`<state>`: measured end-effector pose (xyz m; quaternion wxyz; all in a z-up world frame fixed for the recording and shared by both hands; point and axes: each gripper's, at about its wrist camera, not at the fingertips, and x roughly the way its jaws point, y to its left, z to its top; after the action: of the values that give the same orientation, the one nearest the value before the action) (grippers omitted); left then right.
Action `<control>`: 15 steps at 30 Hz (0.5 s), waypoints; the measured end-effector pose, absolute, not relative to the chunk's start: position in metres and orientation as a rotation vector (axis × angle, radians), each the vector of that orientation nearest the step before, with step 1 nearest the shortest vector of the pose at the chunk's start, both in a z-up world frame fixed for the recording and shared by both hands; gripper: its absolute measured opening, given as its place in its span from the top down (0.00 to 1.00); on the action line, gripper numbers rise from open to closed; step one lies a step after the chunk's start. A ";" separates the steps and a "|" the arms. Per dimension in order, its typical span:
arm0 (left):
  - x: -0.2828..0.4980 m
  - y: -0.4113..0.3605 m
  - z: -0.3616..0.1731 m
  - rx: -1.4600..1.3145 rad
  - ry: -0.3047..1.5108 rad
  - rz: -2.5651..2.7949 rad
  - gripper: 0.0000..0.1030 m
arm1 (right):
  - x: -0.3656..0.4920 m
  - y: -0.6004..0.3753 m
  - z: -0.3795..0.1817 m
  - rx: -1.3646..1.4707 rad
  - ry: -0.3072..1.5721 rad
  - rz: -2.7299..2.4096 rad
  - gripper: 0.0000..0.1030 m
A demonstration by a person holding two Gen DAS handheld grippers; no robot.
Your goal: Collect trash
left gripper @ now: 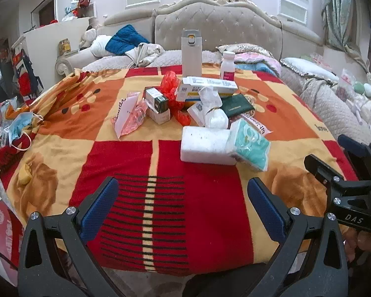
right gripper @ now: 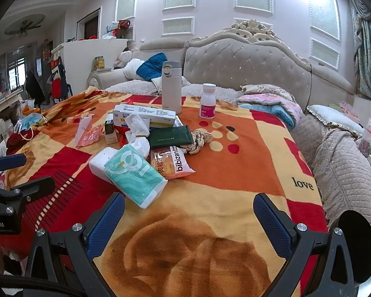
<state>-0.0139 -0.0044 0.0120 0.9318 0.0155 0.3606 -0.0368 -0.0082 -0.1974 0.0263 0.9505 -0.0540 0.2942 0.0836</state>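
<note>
A heap of items lies mid-table on the red and orange blanket (left gripper: 136, 163). It holds a white foam block (left gripper: 205, 146), a teal tissue pack (left gripper: 249, 146) (right gripper: 136, 175), crumpled white tissue (left gripper: 210, 99) (right gripper: 138, 126), red plastic wrap (left gripper: 169, 86), a pink wrapper (left gripper: 131, 113) (right gripper: 89, 133), small boxes (left gripper: 158, 104), a long medicine box (left gripper: 207, 89) (right gripper: 146, 116), a dark green pouch (right gripper: 170, 137) and a snack packet (right gripper: 172, 164). My left gripper (left gripper: 183, 193) hovers open near the table's front edge, nothing between its fingers. My right gripper (right gripper: 189, 210) is open too, just short of the tissue pack.
A grey flask (left gripper: 191, 49) (right gripper: 171, 86) and a white pill bottle (left gripper: 227, 65) (right gripper: 208, 101) stand behind the heap. A blue face mask (left gripper: 19, 126) lies at the left edge. A tufted sofa (left gripper: 217, 24) with cushions runs behind and to the right.
</note>
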 end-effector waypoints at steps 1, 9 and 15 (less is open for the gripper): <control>-0.014 -0.004 0.011 0.028 0.743 -0.073 0.00 | -0.008 -0.197 0.026 -0.110 0.599 0.171 0.00; -0.020 -0.004 0.010 0.034 0.742 -0.088 0.00 | -0.007 -0.196 0.026 -0.111 0.611 0.166 0.00; -0.029 -0.007 0.017 0.048 0.732 -0.074 0.00 | -0.005 -0.198 0.025 -0.106 0.617 0.158 0.00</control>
<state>-0.0292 -0.0069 0.0174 0.9328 0.0235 0.3578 -0.0362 -0.0047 -0.1976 0.0250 0.9484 -0.0521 0.3030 0.0775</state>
